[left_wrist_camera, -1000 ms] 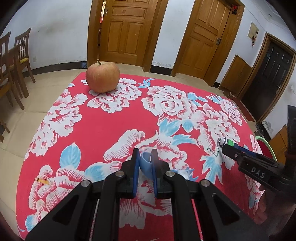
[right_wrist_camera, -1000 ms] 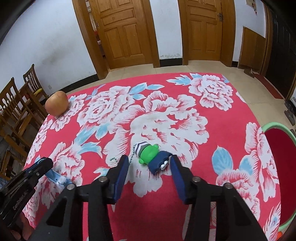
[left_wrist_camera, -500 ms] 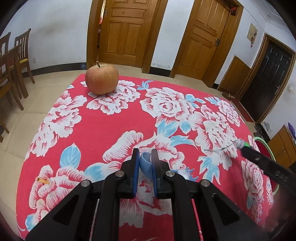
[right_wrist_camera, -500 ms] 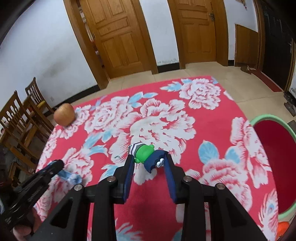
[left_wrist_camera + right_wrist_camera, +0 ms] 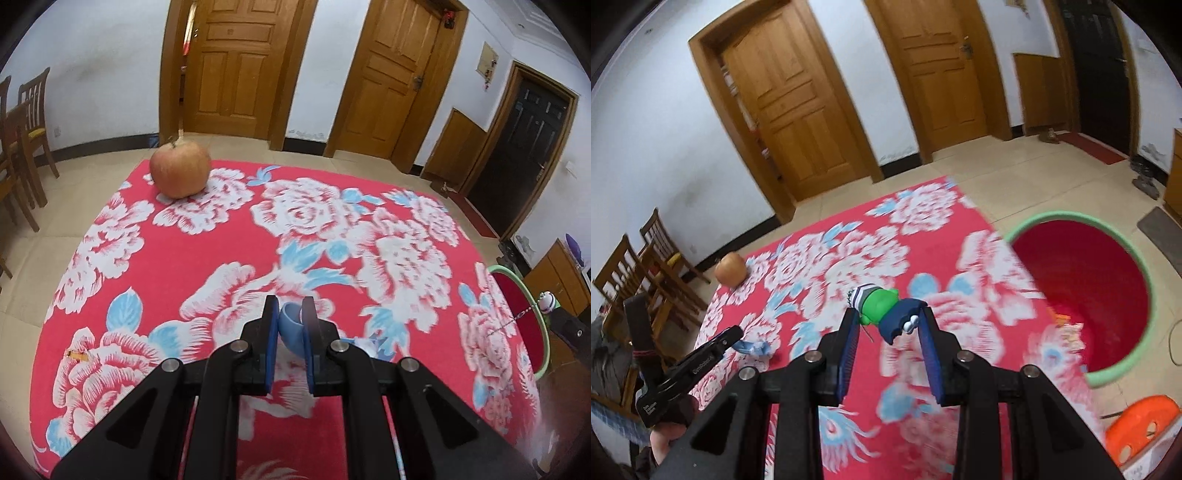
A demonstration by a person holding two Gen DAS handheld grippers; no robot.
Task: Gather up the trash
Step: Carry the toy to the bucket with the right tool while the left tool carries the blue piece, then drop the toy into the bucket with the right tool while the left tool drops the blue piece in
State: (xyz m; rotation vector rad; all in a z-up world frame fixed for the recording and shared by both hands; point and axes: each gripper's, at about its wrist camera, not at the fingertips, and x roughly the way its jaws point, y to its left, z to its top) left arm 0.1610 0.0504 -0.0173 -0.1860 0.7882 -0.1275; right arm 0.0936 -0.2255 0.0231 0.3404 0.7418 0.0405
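the right tongs (image 5: 888, 332), which gripped the green keychain toy (image 5: 882, 306) low over the counter (image 5: 820, 266) a second ago, now carry it toward the red bin (image 5: 1145, 280); release looks next. the left tongs (image 5: 290, 328) stay clamped on a blue scrap (image 5: 290, 326).

Even, soft indoor light fills both views, with no hard shadows and no glare. The left wrist view is fairly sharp: the round reddish apple (image 5: 180, 171) shows only slight smearing. The right wrist view is motion-blurred, so the red cloth with white peony flowers (image 5: 827, 273) streaks. Fisheye distortion bends the brown panelled wooden doors (image 5: 236, 66), and dark vignetting rounds every corner.
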